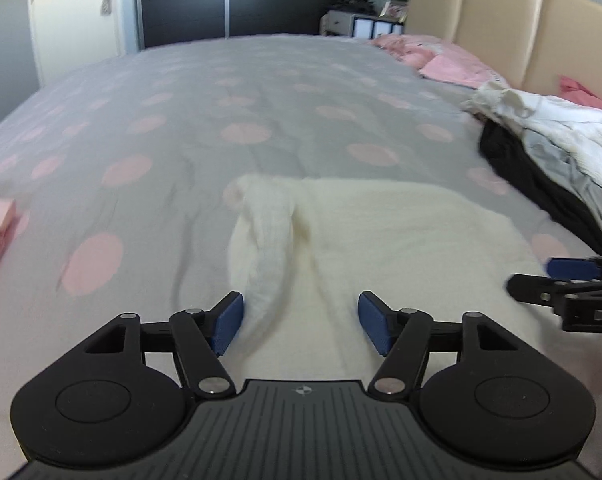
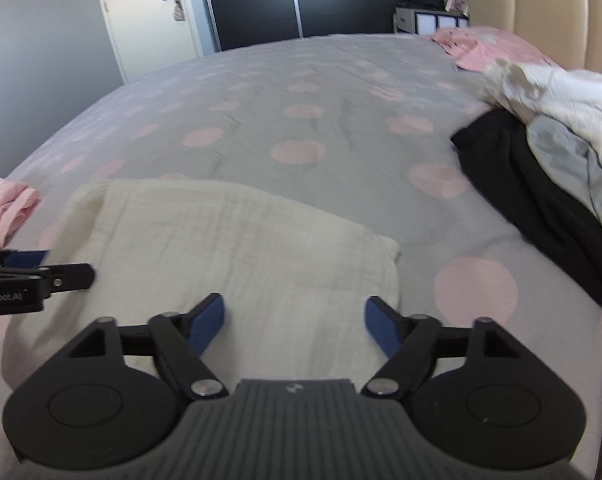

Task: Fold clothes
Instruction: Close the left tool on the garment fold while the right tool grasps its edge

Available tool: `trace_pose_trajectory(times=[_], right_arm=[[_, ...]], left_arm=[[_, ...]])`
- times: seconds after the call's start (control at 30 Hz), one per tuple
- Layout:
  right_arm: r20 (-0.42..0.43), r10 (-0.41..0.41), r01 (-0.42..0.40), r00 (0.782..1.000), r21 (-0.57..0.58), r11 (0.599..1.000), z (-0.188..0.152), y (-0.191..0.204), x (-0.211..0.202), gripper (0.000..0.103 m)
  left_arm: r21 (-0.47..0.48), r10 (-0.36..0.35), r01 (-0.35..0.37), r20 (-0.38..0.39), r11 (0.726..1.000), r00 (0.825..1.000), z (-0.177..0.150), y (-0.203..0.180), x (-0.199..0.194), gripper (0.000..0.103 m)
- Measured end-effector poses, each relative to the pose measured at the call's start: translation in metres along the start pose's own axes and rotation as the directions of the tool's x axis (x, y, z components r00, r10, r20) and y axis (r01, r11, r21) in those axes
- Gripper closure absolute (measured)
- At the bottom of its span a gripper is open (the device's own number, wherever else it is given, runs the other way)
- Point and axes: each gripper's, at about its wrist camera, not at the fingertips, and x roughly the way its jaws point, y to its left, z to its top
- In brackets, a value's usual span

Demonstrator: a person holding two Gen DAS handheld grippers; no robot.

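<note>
Left wrist view shows a cream cloth point(image 1: 381, 232) lying on the bed point(image 1: 221, 100) right ahead of me, a soft, crinkled, gauzy fabric spread mostly flat, with one strip point(image 1: 269, 240) of it turned over itself and running as a raised ridge toward my left hand-held gripper point(image 1: 299, 322). That gripper has its two blue pads spread apart with the cloth lying between them, and neither pad presses on it, so I have hold of nothing there. From the right wrist view, the same cloth point(image 2: 229, 240) looks like a rough rectangle with a rounded far corner on the right, and my right hand-held gripper point(image 2: 295, 326) stands wide open above its near edge, gripping nothing. Each gripper shows at the side edge of the other's view, over the cloth. I count one cream cloth and two grippers. The bed has a grey cover with pink spots. To the right lies one heap of clothes point(image 2: 541, 140), in which I can pick out a black piece, a light grey piece and a white piece. At the left edge lies one small pink garment point(image 2: 9, 208). More pink fabric point(image 1: 441, 60) sits by the beige headboard point(image 1: 501, 20). Beyond the bed stand a dark wardrobe point(image 2: 301, 0) and a pale door point(image 2: 149, 8).
</note>
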Motion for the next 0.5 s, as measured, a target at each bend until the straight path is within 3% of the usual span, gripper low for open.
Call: trace_pose_trajectory(times=[0.2, 0.37, 0.43, 0.5], right_arm=[[-0.076, 0.064, -0.052, 0.995, 0.159, 0.986, -0.01, -0.02, 0.015, 0.012], [-0.079, 0.077, -0.063, 0.994, 0.17, 0.983, -0.015, -0.017, 0.019, 0.012], [-0.078, 0.083, -0.07, 0.993, 0.165, 0.984, -0.016, -0.013, 0.02, 0.014], [-0.081, 0.101, -0.087, 0.992, 0.165, 0.982, -0.015, -0.011, 0.021, 0.027]], left_arm=[[-0.162, -0.083, 0.068, -0.09, 0.985, 0.992, -0.011, 0.026, 0.021, 0.028], [-0.186, -0.124, 0.102, -0.108, 0.977, 0.986, -0.012, 0.029, 0.025, 0.028], [-0.175, -0.136, 0.115, -0.11, 0.978, 0.985, -0.013, 0.026, 0.026, 0.028], [-0.157, -0.149, 0.13, -0.112, 0.979, 0.983, -0.014, 0.02, 0.026, 0.029]])
